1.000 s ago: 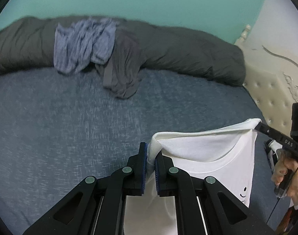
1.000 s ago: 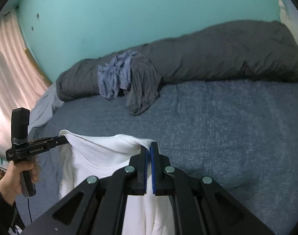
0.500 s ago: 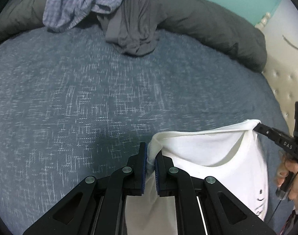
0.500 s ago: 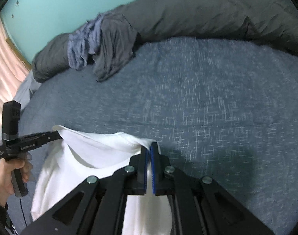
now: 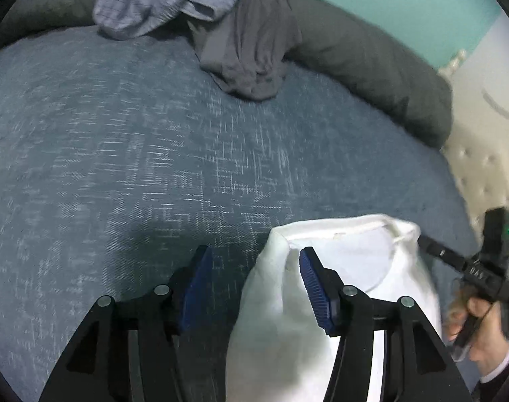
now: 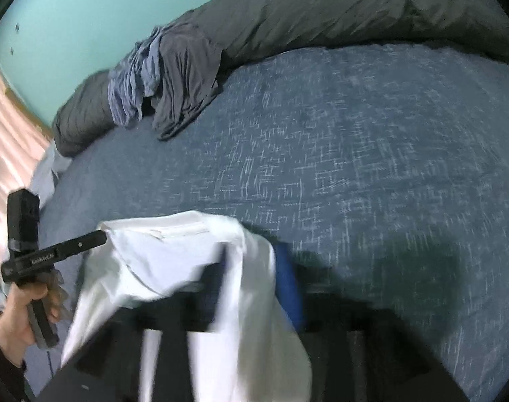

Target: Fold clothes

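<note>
A white T-shirt (image 5: 348,261) lies bunched on the blue bedsheet (image 5: 120,150), collar side towards the far end. My left gripper (image 5: 254,264) is open, jaws wide apart; one shirt shoulder sags loose between them, against the right pad (image 5: 316,291). In the right wrist view, which is motion-blurred, my right gripper (image 6: 251,261) also stands open, and the white T-shirt (image 6: 174,254) drapes over its fingers. Each gripper shows in the other's view, held by a hand: the right gripper (image 5: 425,243) and the left gripper (image 6: 100,234) both have their tips at the shirt's shoulders.
A blue checked garment (image 5: 167,0) and a dark grey garment (image 5: 247,53) lie crumpled against a rolled grey duvet (image 5: 371,67) at the bed's far side. A cream tufted headboard (image 5: 489,167) is on the right, and a pink curtain (image 6: 6,140) on the left.
Both grippers were shut on the shirt's shoulders and are now open. The shirt has slackened and dropped towards the bed, and both cameras have tilted further down.
</note>
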A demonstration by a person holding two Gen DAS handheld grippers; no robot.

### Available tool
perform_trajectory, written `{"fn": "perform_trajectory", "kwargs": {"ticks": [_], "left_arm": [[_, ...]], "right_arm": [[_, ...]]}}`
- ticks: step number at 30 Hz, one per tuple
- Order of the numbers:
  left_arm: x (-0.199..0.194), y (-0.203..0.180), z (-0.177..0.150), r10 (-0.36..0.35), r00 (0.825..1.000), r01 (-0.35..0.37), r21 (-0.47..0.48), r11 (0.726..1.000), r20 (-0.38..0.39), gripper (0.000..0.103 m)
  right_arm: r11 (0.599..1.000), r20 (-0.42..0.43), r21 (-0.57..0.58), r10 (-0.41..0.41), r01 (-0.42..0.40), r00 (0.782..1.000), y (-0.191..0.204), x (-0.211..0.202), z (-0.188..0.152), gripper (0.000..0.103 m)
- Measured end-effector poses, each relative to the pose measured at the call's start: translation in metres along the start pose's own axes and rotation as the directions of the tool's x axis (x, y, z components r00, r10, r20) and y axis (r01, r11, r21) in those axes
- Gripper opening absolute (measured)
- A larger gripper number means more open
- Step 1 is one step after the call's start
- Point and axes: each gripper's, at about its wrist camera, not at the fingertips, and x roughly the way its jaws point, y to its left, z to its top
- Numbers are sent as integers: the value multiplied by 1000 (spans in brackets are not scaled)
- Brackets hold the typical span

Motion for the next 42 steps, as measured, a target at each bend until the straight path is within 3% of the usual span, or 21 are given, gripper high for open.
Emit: {"fn": "perform_trajectory", "kwargs": {"ticks": [6, 10, 16, 21, 31, 36, 42], "left_arm": [[-57, 10, -26, -55, 997, 56, -29, 998, 45, 60], [-93, 7, -70, -60, 998, 60, -4, 998, 33, 62], [-139, 0, -138, -78, 997, 78, 10, 997, 1, 62], [-171, -2, -193, -74, 997, 74, 14, 997, -20, 62], [-203, -11, -294, -46, 992, 49, 22, 999, -121, 62], [-218, -15, -328, -8, 990, 11, 22, 1000, -140, 62], [-226, -24, -357, 43, 988, -39, 31, 999, -147, 62]], "right_arm": [[997, 62, 66, 44, -48, 997, 2, -47, -29, 54], [993, 94, 93, 69, -78, 993, 8, -81, -56, 55], [994, 70, 21, 105, -107, 992, 48, -130, -122, 56], [989, 94, 38, 140, -144, 986, 70, -174, -172, 61], [988, 125, 113, 87, -101, 988, 82, -226, -259, 62], [983, 170, 127, 109, -132, 979, 87, -247, -290, 64], [978, 167, 130, 140, -163, 976, 89, -250, -313, 64]]}}
